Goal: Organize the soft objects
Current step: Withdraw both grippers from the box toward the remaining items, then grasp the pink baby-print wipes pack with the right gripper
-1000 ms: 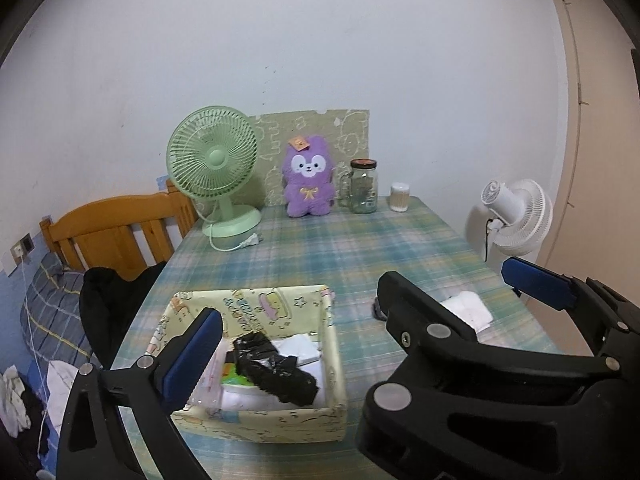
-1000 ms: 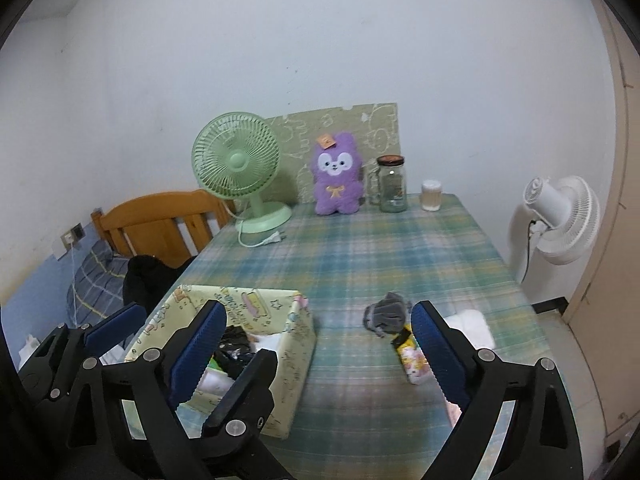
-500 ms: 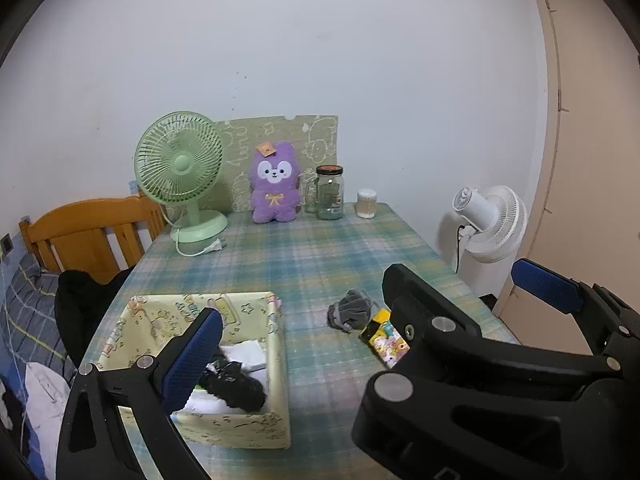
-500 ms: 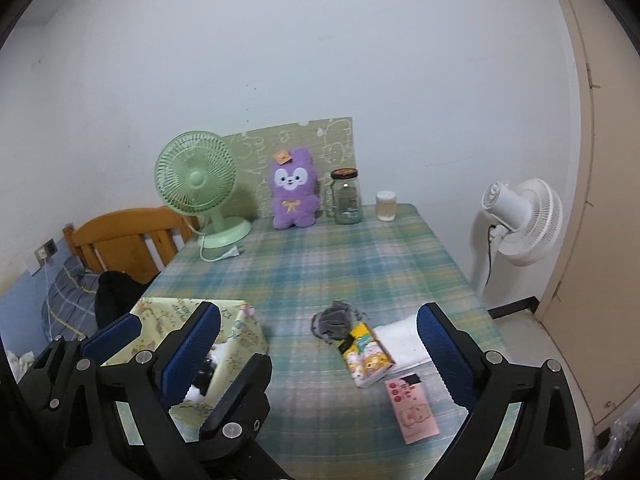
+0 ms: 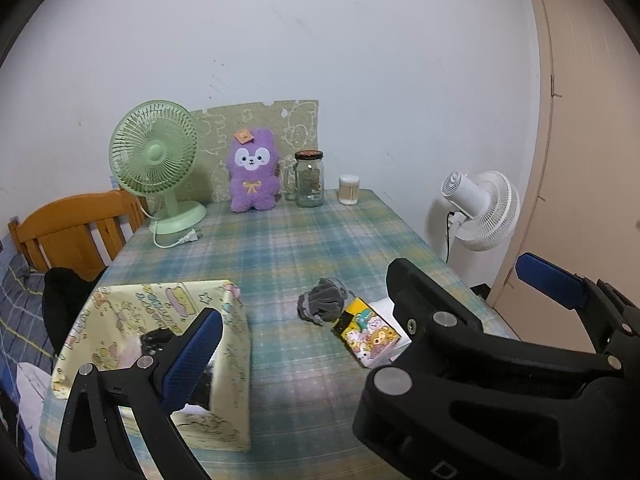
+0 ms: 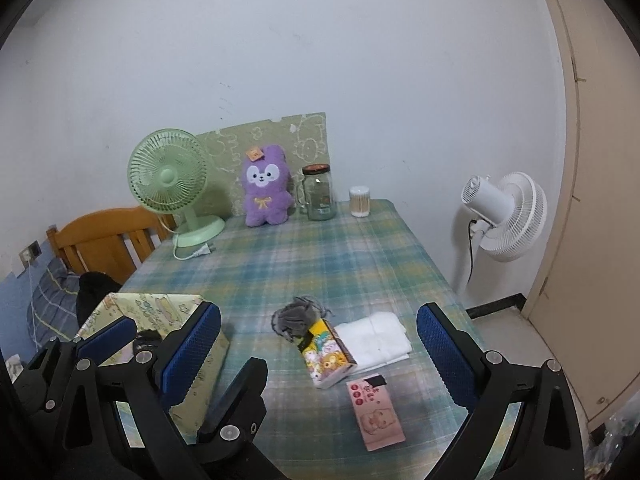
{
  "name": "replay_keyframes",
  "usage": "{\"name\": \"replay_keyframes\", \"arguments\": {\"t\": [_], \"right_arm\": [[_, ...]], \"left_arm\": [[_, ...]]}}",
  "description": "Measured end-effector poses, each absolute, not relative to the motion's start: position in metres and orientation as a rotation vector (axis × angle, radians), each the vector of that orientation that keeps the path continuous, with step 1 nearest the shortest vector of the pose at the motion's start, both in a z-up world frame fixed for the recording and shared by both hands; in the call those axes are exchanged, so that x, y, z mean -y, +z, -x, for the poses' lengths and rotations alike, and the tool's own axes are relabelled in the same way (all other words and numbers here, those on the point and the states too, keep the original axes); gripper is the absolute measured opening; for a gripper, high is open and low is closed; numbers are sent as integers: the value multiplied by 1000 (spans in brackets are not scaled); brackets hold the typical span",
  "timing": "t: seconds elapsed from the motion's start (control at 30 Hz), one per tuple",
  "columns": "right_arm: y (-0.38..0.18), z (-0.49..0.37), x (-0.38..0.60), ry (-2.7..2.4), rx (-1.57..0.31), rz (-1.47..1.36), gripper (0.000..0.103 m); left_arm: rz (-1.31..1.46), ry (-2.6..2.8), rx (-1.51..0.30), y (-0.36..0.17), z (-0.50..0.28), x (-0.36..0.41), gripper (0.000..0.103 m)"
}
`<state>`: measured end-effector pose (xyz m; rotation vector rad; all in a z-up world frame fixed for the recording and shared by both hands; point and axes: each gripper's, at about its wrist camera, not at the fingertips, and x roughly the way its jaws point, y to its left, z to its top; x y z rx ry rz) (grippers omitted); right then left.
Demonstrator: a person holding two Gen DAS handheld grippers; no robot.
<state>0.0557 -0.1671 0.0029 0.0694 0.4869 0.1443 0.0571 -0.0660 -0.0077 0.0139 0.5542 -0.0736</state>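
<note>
The right gripper (image 6: 318, 346) has its jaws spread wide and empty – they have just been opening – above a grey cloth (image 6: 295, 318), a snack packet (image 6: 326, 354) and a folded white towel (image 6: 374, 340) on the tabletop (image 6: 320, 256). The left gripper (image 6: 166, 336) is released too, over the patterned box (image 5: 160, 320).

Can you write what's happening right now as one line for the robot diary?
stage: reaching for next item | right gripper: open, empty, over cartoon pack | left gripper: open, empty | grey cloth, white cloth: on table | box: partly filled
</note>
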Motion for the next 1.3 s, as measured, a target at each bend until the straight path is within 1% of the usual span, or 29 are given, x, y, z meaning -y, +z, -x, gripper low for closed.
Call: {"name": "replay_keyframes", "arguments": {"t": [0.5,0.73,0.87,1.03,1.3], "right_arm": [[-41,-70,186,127,-563,-47,100],[-66,-79,191,133,-628,-57,93],[-79,-83,193,125,-660,-61,92],[-96,-91,195,124,-708,-60,85],[-120,-103,197,118,-782,-64,84]], "left_arm": [[2,-133,-662,-53,-72,86,100],[-21,-147,-711,-76,-79,93,98],[-23,-151,-730,-87,-83,95,98],[-34,-141,-761,-103,-89,97,95],[-55,-130,-820,-124,-100,98,94]]}}
